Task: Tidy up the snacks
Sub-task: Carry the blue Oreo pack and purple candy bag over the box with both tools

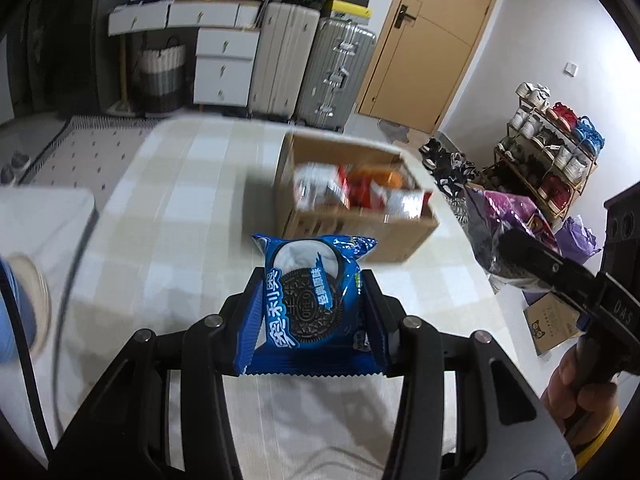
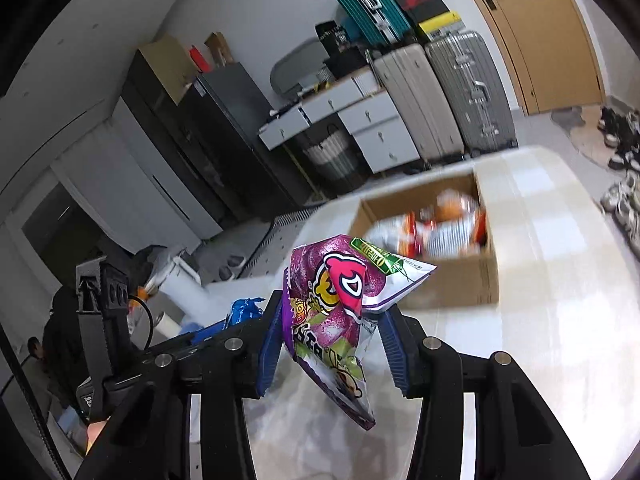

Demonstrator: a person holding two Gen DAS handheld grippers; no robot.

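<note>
My left gripper [image 1: 310, 300] is shut on a blue Oreo packet [image 1: 310, 292] and holds it above the checked tablecloth [image 1: 168, 208]. Ahead and slightly right stands an open cardboard box [image 1: 352, 220] with several red, orange and white snack packs inside. My right gripper [image 2: 330, 320] is shut on a purple snack bag [image 2: 336, 304], which hangs crumpled between the fingers. The box [image 2: 448, 284] lies ahead of it to the right. In the left wrist view the right gripper [image 1: 516, 256] shows at the right edge with the purple bag [image 1: 500, 216].
Suitcases [image 1: 308, 64], a white drawer unit [image 1: 224, 64] and a wooden door [image 1: 432, 40] stand behind the table. A shoe rack [image 1: 552, 152] is at the right. A small cardboard box [image 1: 552, 324] sits on the floor at the right.
</note>
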